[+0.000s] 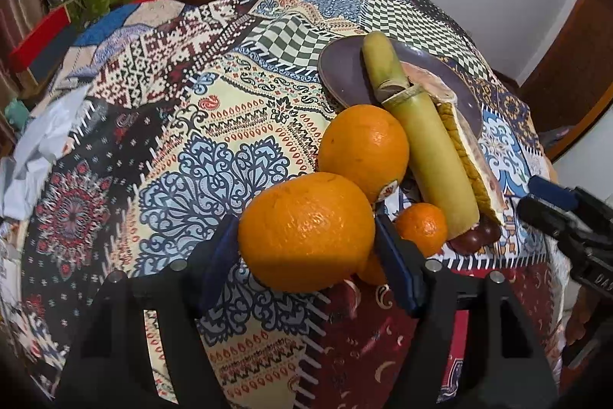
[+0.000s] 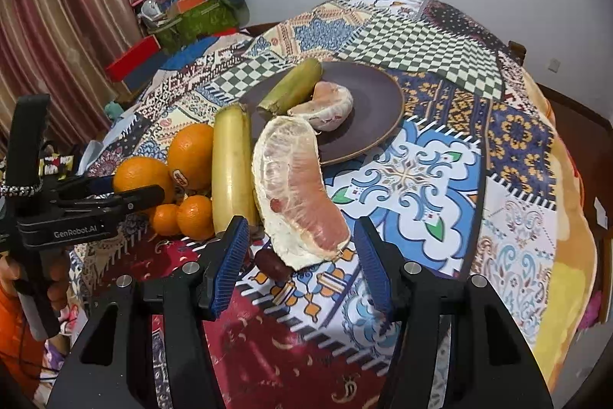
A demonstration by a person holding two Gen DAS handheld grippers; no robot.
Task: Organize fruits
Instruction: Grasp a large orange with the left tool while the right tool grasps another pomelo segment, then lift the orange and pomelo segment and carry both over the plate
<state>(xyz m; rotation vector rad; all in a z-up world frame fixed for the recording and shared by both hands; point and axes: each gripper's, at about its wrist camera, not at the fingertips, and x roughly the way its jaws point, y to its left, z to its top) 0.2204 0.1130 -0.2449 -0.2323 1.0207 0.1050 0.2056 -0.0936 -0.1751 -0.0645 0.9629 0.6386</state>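
Note:
My left gripper is shut on a large orange, its blue pads against both sides; it also shows in the right wrist view. A second orange lies just behind it, and small tangerines beside it. A pale sugarcane piece lies to the right. My right gripper is open around the near end of a peeled pomelo wedge. A dark plate holds a green cane piece and another pomelo piece. A red date lies by the wedge.
The table carries a patchwork patterned cloth. Boxes and clutter stand at the back left near a striped curtain. Crumpled paper lies at the left edge. A yellow blanket edge hangs at the right.

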